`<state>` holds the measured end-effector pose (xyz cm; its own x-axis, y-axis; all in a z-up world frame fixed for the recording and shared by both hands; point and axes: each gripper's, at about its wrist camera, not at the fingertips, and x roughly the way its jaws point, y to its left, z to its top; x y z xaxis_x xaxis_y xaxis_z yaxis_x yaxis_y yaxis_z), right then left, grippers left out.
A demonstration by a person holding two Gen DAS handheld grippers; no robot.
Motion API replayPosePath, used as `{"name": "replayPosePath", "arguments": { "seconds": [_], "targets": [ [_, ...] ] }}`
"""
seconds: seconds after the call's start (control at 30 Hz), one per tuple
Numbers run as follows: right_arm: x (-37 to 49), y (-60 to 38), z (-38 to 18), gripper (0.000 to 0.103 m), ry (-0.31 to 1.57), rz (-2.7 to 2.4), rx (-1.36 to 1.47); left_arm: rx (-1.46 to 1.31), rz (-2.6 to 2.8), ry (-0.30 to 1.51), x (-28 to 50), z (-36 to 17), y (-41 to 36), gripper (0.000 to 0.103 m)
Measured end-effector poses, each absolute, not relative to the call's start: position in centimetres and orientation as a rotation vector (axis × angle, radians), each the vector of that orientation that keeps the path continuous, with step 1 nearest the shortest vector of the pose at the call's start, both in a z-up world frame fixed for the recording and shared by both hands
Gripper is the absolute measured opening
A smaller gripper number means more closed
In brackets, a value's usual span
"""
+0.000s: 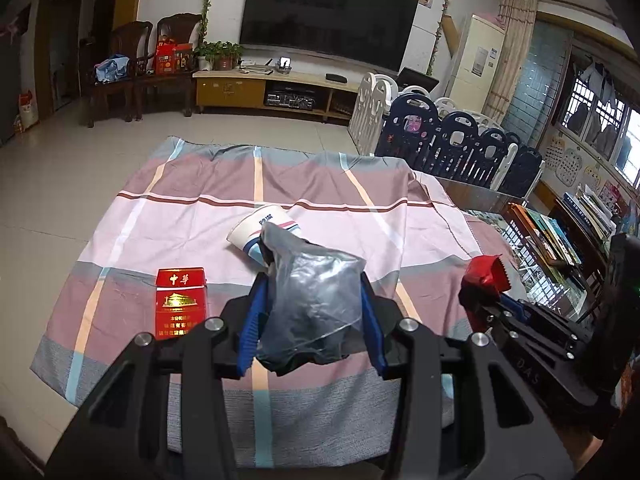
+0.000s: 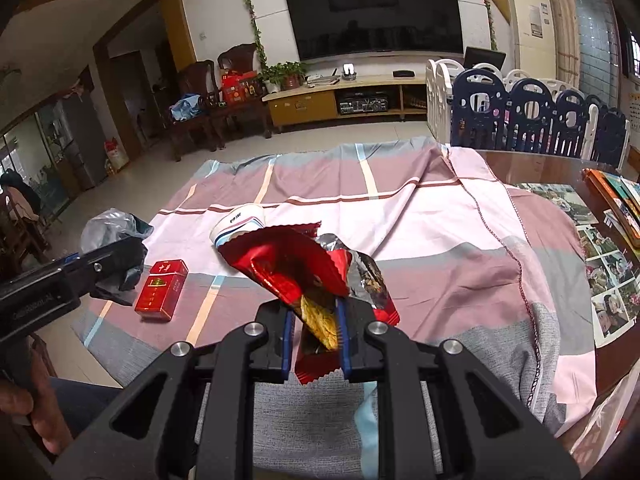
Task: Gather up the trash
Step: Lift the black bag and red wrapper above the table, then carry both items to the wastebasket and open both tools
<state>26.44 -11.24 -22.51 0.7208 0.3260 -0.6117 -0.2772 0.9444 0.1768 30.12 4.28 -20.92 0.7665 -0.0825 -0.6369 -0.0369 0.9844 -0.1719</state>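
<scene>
Left gripper (image 1: 312, 304): closed on grey plastic bag (image 1: 310, 300), mouth collapsed | Right gripper (image 2: 316, 332): clamped on red snack wrapper (image 2: 288, 268), held right of bag | Risk: wrapper misses the unopened bag; cigarette pack (image 1: 181, 302), paper cup (image 1: 260, 230) remain on the tablecloth (image 1: 352, 184).

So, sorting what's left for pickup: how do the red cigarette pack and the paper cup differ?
The cigarette pack is a red, boxy carton lying flat; the paper cup is white with stripes, round, tipped on its side. The pack sits nearer, the cup farther back. Both rest ungripped on the checked cloth.
</scene>
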Motion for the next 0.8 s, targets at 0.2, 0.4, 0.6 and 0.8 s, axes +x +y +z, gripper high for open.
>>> {"name": "replayPosePath", "arguments": {
  "seconds": [0.2,0.4,0.6,0.8],
  "targets": [
    [22.5,-17.0,-17.5,0.018,0.548,0.333,0.232,-0.169,-0.068,0.681,30.0,-20.6,3.0,0.044],
    [15.1,-28.5,-13.1,0.019,0.438,0.138,0.194,-0.129,-0.138,0.671,29.8,-20.3,1.1,0.045],
    [11.3,-39.1,-18.7,0.024,0.527,-0.173,0.147,-0.108,-0.235,0.680,30.2,-20.7,-2.1,0.045],
    [9.6,-45.5,-26.1,0.063,0.679,-0.293,0.305,0.043,-0.487,0.692,28.2,-19.0,-12.7,0.045]
  ]
}}
